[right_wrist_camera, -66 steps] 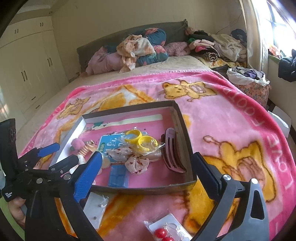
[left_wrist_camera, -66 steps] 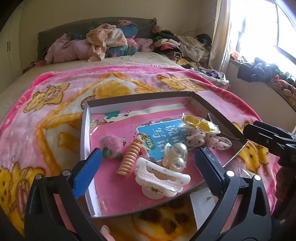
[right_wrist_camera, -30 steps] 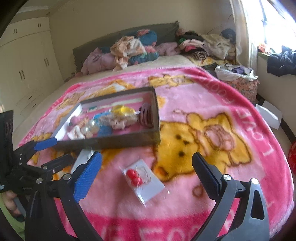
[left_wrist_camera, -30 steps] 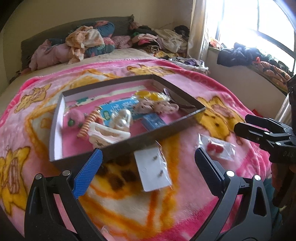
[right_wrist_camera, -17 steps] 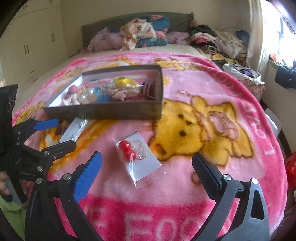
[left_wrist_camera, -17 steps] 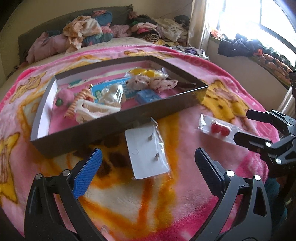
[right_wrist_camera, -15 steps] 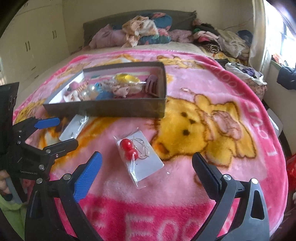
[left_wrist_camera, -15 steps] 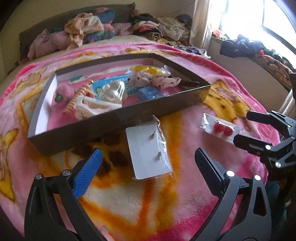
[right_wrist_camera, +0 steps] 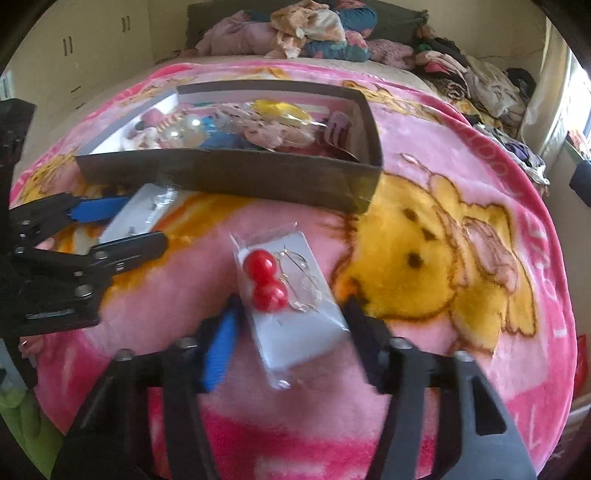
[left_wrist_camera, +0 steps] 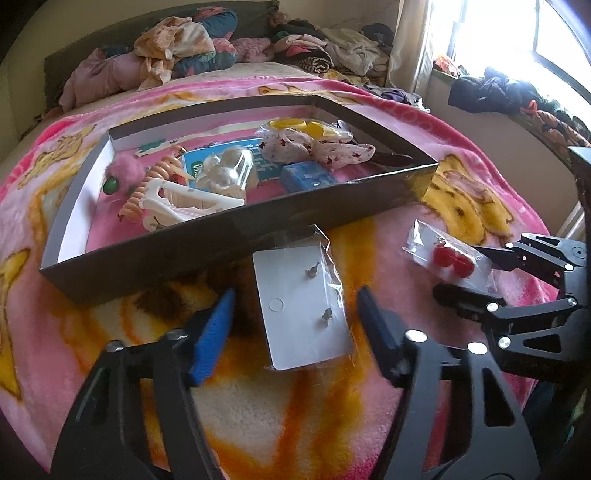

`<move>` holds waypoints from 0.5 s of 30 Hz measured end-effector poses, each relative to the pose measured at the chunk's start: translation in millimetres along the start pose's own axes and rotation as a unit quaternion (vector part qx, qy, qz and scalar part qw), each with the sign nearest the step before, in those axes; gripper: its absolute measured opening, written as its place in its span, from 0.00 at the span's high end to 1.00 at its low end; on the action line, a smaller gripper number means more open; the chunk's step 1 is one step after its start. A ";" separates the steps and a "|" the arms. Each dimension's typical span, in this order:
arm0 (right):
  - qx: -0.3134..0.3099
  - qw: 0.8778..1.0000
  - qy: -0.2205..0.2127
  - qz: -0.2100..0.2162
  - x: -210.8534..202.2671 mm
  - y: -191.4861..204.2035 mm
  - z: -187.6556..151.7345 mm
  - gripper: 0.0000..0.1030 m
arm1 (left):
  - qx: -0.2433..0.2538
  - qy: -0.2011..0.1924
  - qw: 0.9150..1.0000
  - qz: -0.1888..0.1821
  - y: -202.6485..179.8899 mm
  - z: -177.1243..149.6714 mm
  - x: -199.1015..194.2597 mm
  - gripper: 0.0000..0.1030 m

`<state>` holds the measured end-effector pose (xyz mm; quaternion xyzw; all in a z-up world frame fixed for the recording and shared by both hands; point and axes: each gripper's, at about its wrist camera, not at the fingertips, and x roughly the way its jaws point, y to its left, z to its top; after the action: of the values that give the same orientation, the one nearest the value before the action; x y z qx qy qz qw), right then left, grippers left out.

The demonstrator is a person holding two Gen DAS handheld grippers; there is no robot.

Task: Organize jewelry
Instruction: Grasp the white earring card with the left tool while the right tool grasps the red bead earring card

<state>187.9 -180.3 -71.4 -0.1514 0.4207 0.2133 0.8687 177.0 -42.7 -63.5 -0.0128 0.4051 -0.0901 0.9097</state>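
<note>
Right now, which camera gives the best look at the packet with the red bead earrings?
The right wrist view: the red earring packet lies centred, close up, beads and wire hoops clear. In the left wrist view the same packet sits far right, smaller, partly behind the other hand-held gripper.

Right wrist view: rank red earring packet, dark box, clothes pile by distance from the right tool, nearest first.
1. Red earring packet: between the closing fingers of the right tool.
2. Dark box: beyond it, upper left.
3. Clothes pile: far end of the bed.

Pink bear-print blanket (right_wrist_camera: 424,192), dark box (left_wrist_camera: 229,240), red earrings (right_wrist_camera: 264,280)
</note>
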 end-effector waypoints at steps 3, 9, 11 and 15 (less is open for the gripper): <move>-0.001 1.000 -0.007 0.000 -4.7 2.0 0.0 0.59 | 0.009 0.000 1.000 -0.004 -2.6 -0.2 -2.1 0.67; 0.037 0.998 -0.030 0.036 -24.2 -2.3 -1.9 0.60 | 0.014 -0.005 1.000 -0.019 -3.1 -1.4 -11.3 0.69; 0.049 0.997 -0.040 0.047 -33.0 -2.2 -2.9 0.60 | 0.013 -0.010 1.000 -0.024 -2.9 -0.2 -17.0 0.69; 0.051 0.996 -0.051 0.052 -44.1 3.1 -4.1 0.60 | 0.013 -0.023 0.999 -0.027 -1.1 3.8 -30.0 0.69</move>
<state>159.1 -190.2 -39.1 -0.0743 0.3933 0.2439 0.8833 160.0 -38.7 -38.8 -0.0143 0.3821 -0.1196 0.9162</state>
